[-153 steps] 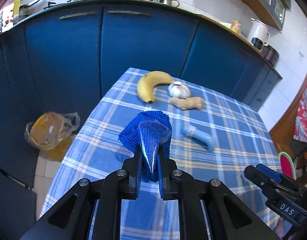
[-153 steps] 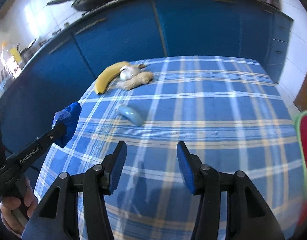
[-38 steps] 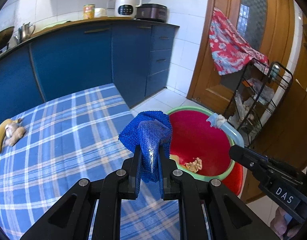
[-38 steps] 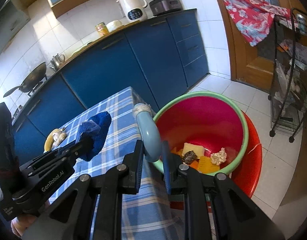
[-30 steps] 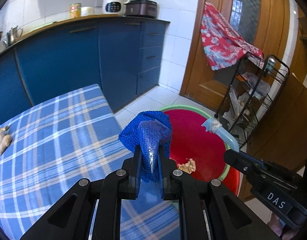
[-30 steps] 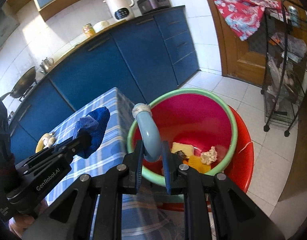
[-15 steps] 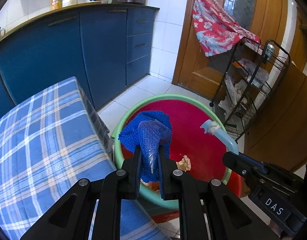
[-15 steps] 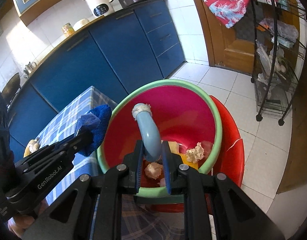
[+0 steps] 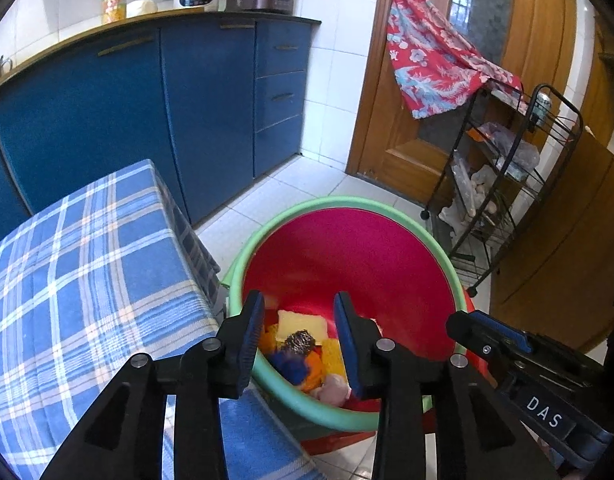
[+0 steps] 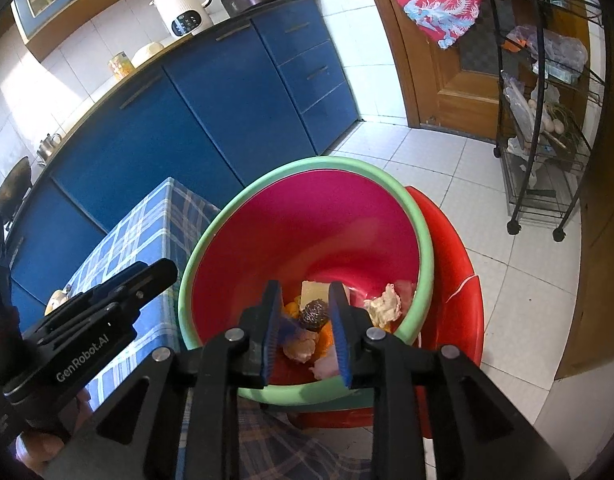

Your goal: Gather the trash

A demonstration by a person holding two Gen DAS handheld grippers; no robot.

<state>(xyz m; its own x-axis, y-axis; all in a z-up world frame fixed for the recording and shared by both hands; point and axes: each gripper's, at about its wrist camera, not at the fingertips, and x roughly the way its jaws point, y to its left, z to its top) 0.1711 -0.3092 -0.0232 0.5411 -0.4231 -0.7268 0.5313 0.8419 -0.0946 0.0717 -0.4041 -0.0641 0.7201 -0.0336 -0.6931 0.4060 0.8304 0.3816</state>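
A green-rimmed pink basin sits beside the table and holds trash: a yellow sponge, a steel scourer and a blue cloth. My left gripper hangs over the basin's near side, its jaws opening with nothing between them. In the right wrist view the basin lies just below my right gripper. Its jaws are opening too and hold nothing. Under them lie the scourer, the blue cloth and crumpled paper. I cannot pick out the light-blue tube among the trash.
The table with a blue plaid cloth lies to the left. A red plastic stool carries the basin. A black wire rack stands at the right near a wooden door. Blue cabinets line the back.
Both grippers have opened over the basin. The blue cloth has left the left jaws and the light-blue tube has left the right jaws.
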